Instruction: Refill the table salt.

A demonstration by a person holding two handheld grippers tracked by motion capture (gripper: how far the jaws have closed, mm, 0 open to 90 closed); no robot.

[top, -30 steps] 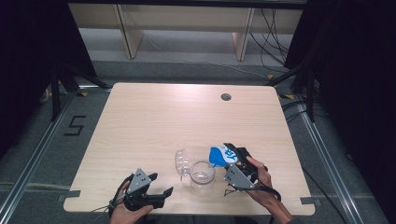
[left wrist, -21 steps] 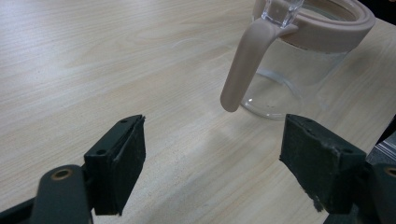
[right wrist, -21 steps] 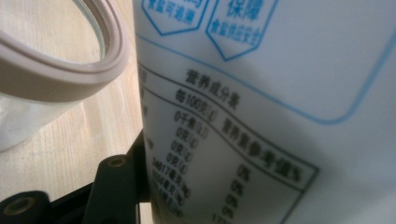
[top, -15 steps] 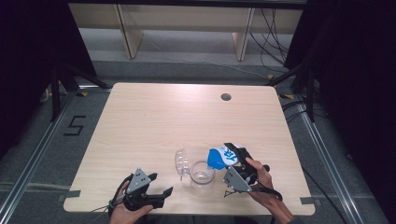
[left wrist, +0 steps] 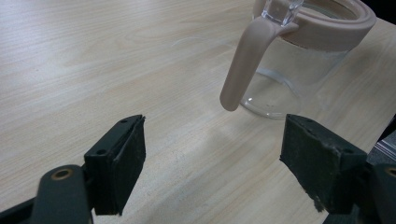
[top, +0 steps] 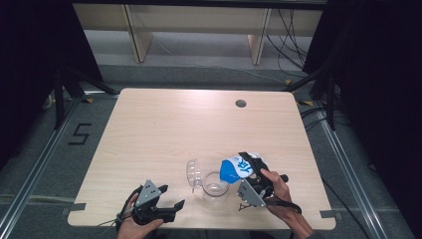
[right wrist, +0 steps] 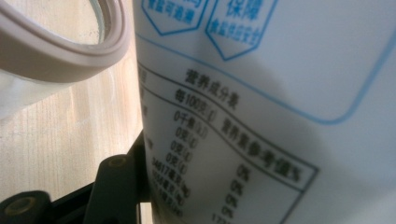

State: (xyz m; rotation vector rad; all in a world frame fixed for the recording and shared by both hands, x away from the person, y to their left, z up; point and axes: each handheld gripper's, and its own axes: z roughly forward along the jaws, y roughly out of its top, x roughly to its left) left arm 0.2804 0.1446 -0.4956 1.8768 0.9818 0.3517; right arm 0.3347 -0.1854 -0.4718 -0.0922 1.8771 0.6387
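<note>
1. Pouch (top: 240, 167), white with blue print, is held tilted in the right gripper (top: 255, 180), its lower blue end over the rim of the clear jar (top: 215, 185). Judging by that lean, the hold is meant to pour from the pouch into the jar.
2. Right gripper's jaws are clamped on the pouch: in the right gripper view the printed wall of the pouch (right wrist: 261, 112) presses against a black jaw at lower left, with the jar's beige rim (right wrist: 65, 51) just beside it.
3. Jar stands upright near the front edge of the table (top: 164, 124), its hinged clear lid (top: 192, 172) swung open on the side away from the pouch, probably to leave the mouth free.
4. Left gripper (top: 158, 205) sits well apart from the jar, near the table's front edge. Its jaws stand wide apart with nothing between them; the jar's beige handle (left wrist: 243, 60) lies beyond them, not between.
</note>
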